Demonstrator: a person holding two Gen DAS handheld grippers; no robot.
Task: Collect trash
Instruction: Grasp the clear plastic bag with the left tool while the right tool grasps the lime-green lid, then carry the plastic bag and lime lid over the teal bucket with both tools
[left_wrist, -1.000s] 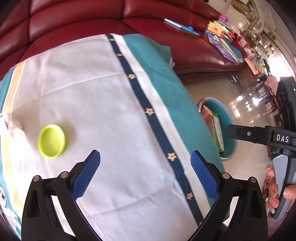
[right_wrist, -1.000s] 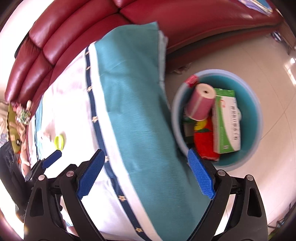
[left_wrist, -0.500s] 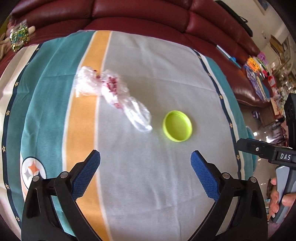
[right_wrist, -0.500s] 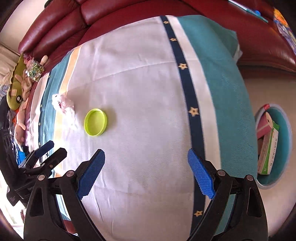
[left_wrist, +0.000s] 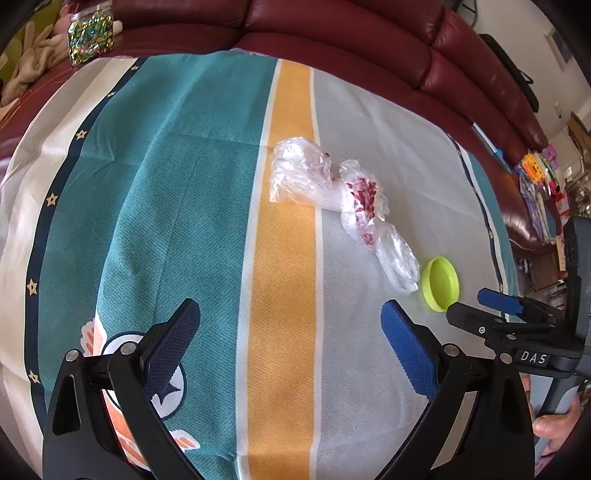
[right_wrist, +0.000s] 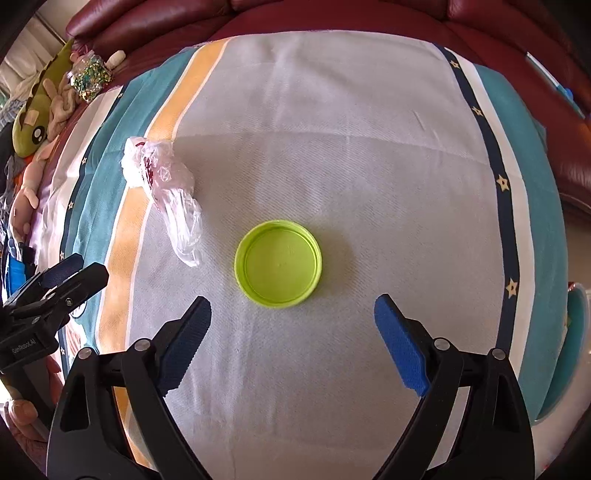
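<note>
Now the right gripper (right_wrist: 291, 317) hangs over the green lid (right_wrist: 277, 268), jaws wide apart. Left gripper (left_wrist: 290, 325) jaws are apart too, near the plastic bag (left_wrist: 343, 206) on the cloth (left_wrist: 177, 206).

Striped cloth (right_wrist: 332, 110) over dark red sofa (left_wrist: 369, 33); glitter jar (left_wrist: 90, 31) and plush toys (right_wrist: 33, 122) at far-left edge.

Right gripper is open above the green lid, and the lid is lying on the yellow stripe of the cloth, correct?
Not quite. The right gripper is open above the green lid, but the lid lies on the pale grey panel of the cloth, not the yellow stripe; the right wrist view shows this.
</note>
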